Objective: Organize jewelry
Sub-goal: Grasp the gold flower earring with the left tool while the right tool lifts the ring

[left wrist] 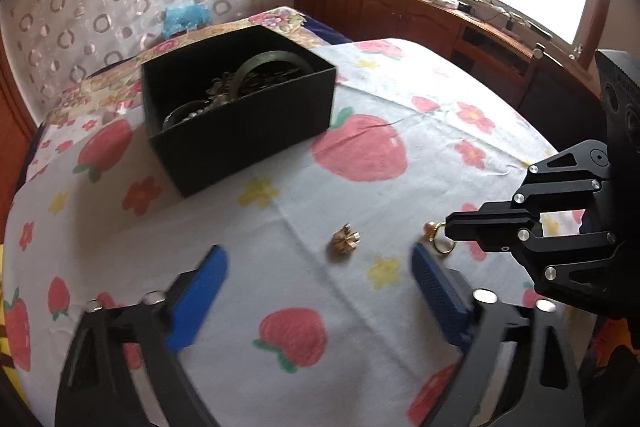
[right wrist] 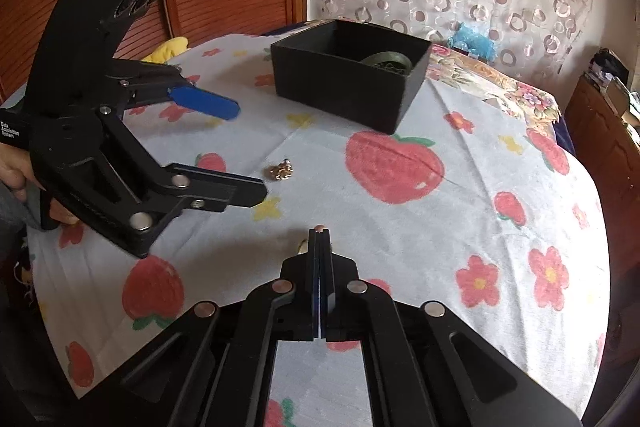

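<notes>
From my left wrist camera, my left gripper point(left wrist: 320, 291) hangs spread wide; a small gold trinket point(left wrist: 345, 242) lies on the strawberry cloth point(left wrist: 440, 99) between its blue fingers point(left wrist: 198, 301). Beyond them sits a black box point(left wrist: 240, 107) of jewelry.

From my right wrist camera, my right gripper point(right wrist: 320, 233) is clenched on a gold ring point(right wrist: 319, 229) at its tips.

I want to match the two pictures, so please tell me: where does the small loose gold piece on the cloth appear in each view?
Left wrist view: the gold piece lies lower centre, between the left tool's open blue fingers.
Right wrist view: it lies left of centre, just beyond the left tool's lower finger.
Shared landmark: the black box, farther back on the cloth in both views.
</notes>
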`<state>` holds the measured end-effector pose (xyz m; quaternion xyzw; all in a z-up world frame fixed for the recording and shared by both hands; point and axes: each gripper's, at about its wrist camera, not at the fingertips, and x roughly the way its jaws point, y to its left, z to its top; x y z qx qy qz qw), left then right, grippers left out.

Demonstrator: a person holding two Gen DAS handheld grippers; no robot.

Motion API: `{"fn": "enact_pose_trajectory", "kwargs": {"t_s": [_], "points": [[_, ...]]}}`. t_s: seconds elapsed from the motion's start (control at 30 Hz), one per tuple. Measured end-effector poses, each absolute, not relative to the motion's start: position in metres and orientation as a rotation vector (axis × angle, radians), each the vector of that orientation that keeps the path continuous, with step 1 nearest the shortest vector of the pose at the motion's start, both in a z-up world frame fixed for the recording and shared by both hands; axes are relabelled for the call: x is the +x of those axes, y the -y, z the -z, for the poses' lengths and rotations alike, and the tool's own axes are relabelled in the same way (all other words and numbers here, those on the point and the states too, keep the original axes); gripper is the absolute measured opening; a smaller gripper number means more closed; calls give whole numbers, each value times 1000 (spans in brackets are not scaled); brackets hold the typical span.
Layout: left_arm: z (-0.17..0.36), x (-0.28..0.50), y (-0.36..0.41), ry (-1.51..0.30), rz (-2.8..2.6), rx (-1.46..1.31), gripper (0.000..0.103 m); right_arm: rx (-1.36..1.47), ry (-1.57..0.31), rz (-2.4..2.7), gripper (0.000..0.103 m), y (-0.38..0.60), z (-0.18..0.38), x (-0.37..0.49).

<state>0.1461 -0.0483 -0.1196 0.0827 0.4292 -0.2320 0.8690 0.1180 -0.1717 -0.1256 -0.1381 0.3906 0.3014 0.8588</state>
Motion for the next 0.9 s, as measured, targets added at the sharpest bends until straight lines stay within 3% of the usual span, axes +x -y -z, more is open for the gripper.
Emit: {"fn": "enact_pose_trajectory", "kwargs": {"t_s": [0.3, 0.37, 0.53, 0.9], "points": [[127, 148, 67, -902, 519, 201, 30, -269, -820, -614, 1, 176, 127, 121], [127, 149, 68, -903, 528, 199, 14, -265, -821, -616, 2, 178, 127, 121], [124, 149, 66, -890, 511, 203, 14, -269, -828, -631, 22, 172, 129, 123], [112, 144, 54, -848, 492, 167, 14, -374, -849, -641, 20, 152, 133, 121]]}}
